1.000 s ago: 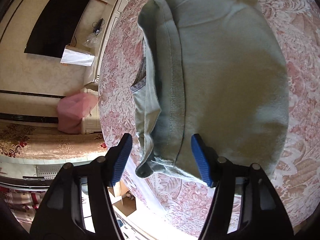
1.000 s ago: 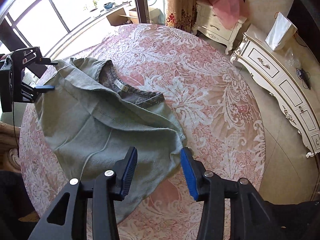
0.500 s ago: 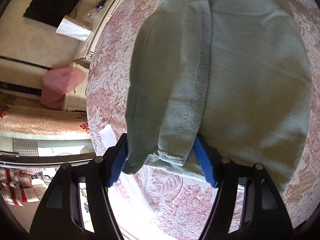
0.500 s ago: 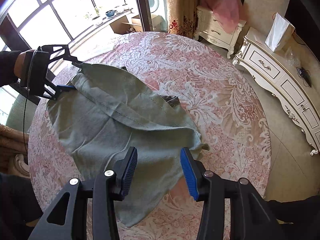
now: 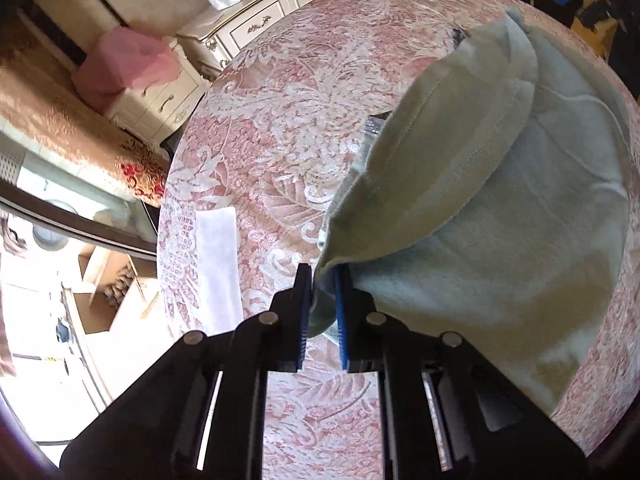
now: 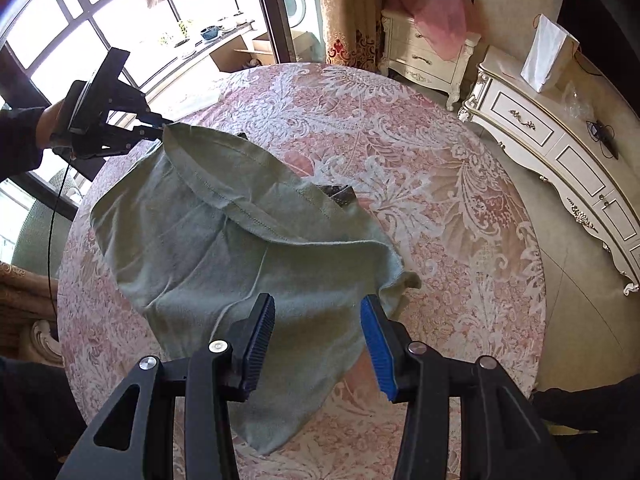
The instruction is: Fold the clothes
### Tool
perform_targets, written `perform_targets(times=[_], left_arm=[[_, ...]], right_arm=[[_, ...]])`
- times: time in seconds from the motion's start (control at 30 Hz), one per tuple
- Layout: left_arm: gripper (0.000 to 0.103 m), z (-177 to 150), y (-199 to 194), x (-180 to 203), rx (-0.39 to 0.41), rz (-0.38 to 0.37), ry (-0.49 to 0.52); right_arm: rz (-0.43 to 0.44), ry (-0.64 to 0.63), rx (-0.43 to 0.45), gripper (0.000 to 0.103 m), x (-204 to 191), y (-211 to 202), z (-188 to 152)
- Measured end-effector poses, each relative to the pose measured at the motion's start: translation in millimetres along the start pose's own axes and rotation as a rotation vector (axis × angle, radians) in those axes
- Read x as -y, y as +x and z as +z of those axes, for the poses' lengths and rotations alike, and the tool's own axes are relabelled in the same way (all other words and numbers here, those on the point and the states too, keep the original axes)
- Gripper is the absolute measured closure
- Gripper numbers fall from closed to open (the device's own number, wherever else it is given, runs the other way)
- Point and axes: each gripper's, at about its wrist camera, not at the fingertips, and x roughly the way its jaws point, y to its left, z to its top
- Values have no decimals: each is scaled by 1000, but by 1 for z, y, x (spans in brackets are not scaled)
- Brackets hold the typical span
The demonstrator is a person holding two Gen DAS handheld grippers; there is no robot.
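A sage-green shirt (image 6: 224,252) lies partly folded on a round table with a pink and white floral cloth (image 6: 440,184). My left gripper (image 5: 323,284) is shut on a hemmed corner of the shirt (image 5: 460,184) and holds it lifted; it also shows in the right wrist view (image 6: 160,128) at the shirt's far left corner. My right gripper (image 6: 318,320) is open and empty, hovering over the near part of the shirt. The shirt's dark collar (image 6: 340,192) peeks out from under the folded layer.
A white ornate sideboard (image 6: 560,144) with a paper bag (image 6: 546,54) stands to the right. A nightstand (image 6: 420,52) under pink cloth is at the back. Windows and a balcony door lie at the left. A white sheet (image 5: 216,264) lies on the table's edge.
My left gripper has shut on the shirt's corner and lifted it, pulling the fold across the table. The right gripper has stayed open above the shirt.
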Motion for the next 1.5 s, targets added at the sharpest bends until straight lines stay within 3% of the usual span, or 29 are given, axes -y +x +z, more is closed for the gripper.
perform_targets(times=[0.1,0.2,0.47,0.63,0.73,0.83,0.9,1.0,1.03,1.07,1.2,1.37,1.5], left_arm=[[89,-1,8,-15,-21,-59,-126],[89,-6,6,-17,-23,-74,-182],[89,-25,-4,-16,-36,-44,-229],[89,-35,-9,-33,-30,-23,-301],[89,-36,-28,-31,26,-32,-294],[89,-33,-52,-19,103,-77,-267],[89,-28,-64,-9,147,-130,-244],[89,-16,-66,17,176,-231,-175],[89,-12,-63,27,168,-252,-146],[89,-8,-59,38,159,-272,-116],[89,-9,-42,76,103,-321,-23],[89,-38,-26,92,38,-331,-61],[89,-57,-22,91,36,-338,-150]], right_arm=[[14,12,11,57,-2,4,5],[67,-7,28,57,-15,11,12],[149,-93,-5,57,-57,66,50],[25,-37,53,57,-49,83,79],[-27,-50,54,57,-46,85,88],[162,-84,73,57,-53,63,80],[308,-151,26,58,-69,56,69],[291,-196,-90,60,-83,76,57],[287,-180,-121,65,-81,85,55],[292,-152,-136,70,-77,91,55],[274,-54,-119,74,-58,100,65],[221,19,-67,74,-41,101,90],[187,57,-90,74,-31,117,105]])
